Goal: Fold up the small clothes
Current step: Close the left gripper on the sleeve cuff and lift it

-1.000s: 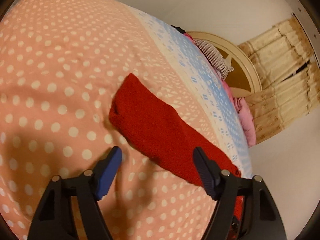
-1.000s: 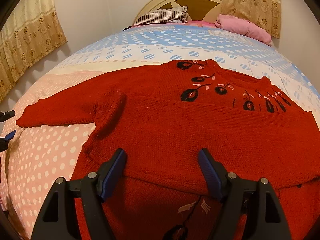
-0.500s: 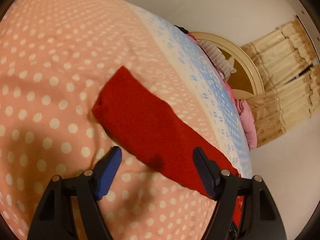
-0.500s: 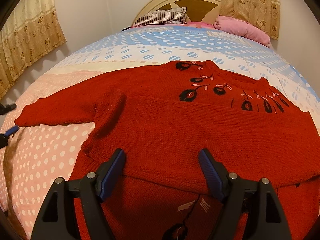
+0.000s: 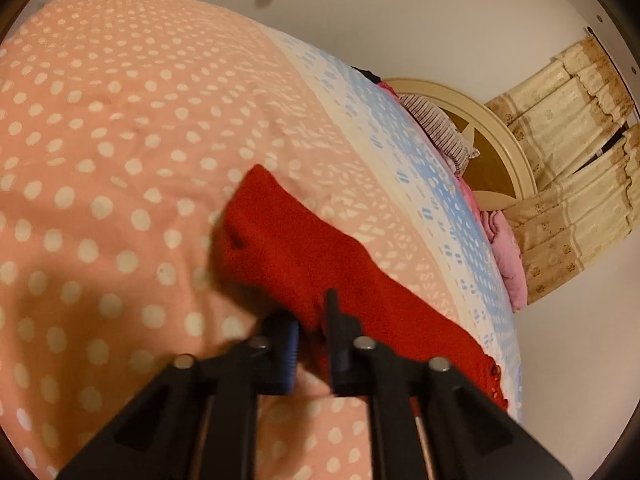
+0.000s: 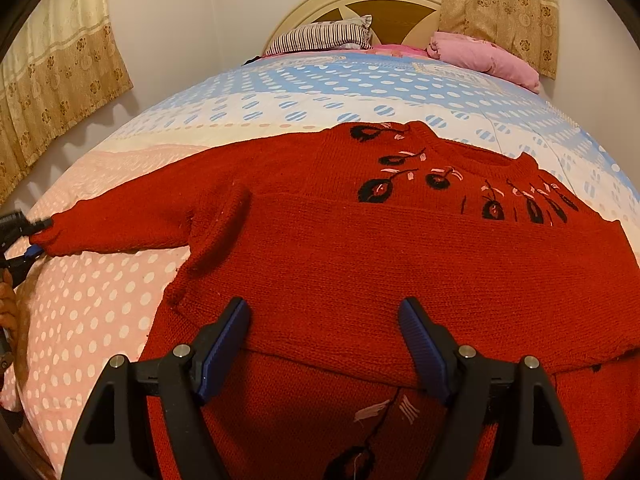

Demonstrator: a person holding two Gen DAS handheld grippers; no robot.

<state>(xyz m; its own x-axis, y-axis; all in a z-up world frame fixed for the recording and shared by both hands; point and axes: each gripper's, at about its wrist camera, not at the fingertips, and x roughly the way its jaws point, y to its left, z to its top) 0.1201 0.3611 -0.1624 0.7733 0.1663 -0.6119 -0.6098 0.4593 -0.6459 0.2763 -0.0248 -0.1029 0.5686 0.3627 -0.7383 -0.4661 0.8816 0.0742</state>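
A red knitted sweater (image 6: 400, 264) with black and pink embroidered flowers lies flat on the bed, its lower part folded up over the chest. Its left sleeve (image 5: 304, 256) stretches out over the pink dotted cover. My left gripper (image 5: 312, 332) is shut on the near edge of this sleeve; it also shows at the left edge of the right wrist view (image 6: 28, 236), at the cuff. My right gripper (image 6: 324, 340) is open and empty, hovering over the sweater's folded lower part.
The bedspread (image 6: 92, 312) is pink with white dots near me and blue and white further up. A striped pillow (image 6: 320, 36) and a pink blanket (image 6: 484, 58) lie at the round headboard (image 6: 360, 4). Curtains (image 6: 52, 80) hang on both sides.
My left gripper has moved onto the sleeve and closed on its edge; it was open before. The cuff has lifted slightly. My right gripper has stayed open over the sweater.
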